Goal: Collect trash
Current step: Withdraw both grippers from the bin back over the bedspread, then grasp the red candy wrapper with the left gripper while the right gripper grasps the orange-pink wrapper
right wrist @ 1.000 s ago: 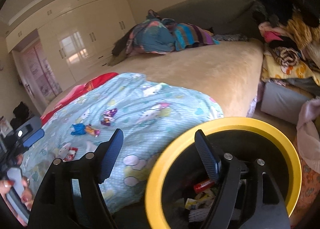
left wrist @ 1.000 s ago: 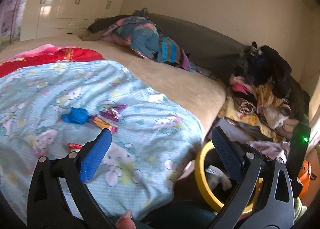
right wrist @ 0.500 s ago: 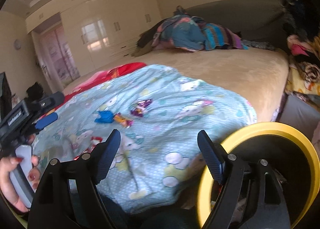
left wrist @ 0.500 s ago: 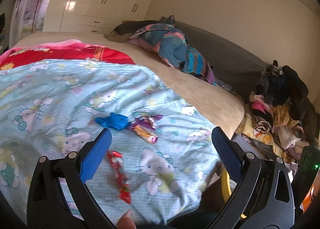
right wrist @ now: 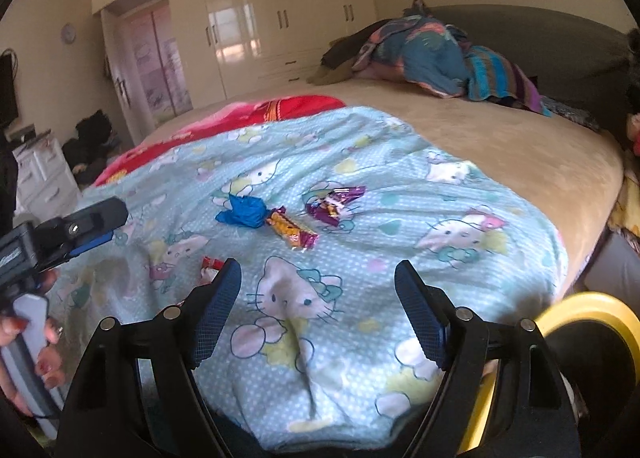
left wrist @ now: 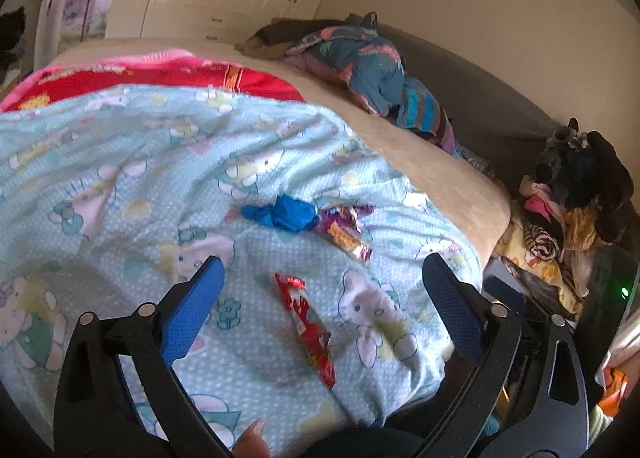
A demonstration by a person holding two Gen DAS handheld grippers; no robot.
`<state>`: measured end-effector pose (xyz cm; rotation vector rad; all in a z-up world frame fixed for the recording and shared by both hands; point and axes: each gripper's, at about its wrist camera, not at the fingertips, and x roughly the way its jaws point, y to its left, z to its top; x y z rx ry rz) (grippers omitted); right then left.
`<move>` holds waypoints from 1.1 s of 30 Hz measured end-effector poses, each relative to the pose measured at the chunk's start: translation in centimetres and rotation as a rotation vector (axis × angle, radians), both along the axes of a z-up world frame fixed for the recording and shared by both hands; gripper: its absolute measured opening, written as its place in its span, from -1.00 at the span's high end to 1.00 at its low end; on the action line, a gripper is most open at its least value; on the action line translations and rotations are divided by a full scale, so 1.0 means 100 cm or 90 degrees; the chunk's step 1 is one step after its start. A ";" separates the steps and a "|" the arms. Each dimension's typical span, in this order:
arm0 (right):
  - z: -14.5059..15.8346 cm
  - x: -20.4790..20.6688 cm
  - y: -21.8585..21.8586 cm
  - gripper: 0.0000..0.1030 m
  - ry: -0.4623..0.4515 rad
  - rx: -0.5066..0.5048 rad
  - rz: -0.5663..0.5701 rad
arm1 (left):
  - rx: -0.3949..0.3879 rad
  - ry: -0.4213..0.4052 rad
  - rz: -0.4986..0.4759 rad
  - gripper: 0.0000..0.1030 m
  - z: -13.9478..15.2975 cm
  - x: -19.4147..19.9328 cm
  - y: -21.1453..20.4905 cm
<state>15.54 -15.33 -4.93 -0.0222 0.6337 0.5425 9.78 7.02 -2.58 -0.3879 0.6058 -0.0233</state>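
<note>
Now red wrapper (left wrist: pixel 306 328) nearer, bin (right wrist: pixel 592 302) sidelined

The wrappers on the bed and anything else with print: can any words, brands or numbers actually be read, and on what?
None can be read.
Red wrapper: print too blurred.
Orange-and-purple wrapper: print too blurred.
Purple wrapper: picture only, no legible words.
Blue crumpled bag: no text seen.
Left hand-held gripper: white lettering on its black body, cut off at the picture's edge and unreadable.
Cartoon-cat blanket: pictures, no words.
</note>
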 end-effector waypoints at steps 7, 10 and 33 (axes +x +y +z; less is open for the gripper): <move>-0.015 0.028 0.018 -0.48 0.027 -0.012 0.019 | -0.034 0.063 -0.035 -0.32 -0.027 0.009 0.001; -0.023 0.041 0.020 -0.42 0.045 -0.014 0.020 | -0.055 0.087 -0.057 -0.20 -0.037 0.013 -0.001; -0.061 0.107 0.076 -0.10 0.112 -0.073 0.089 | -0.131 0.212 -0.102 0.65 -0.090 0.032 -0.003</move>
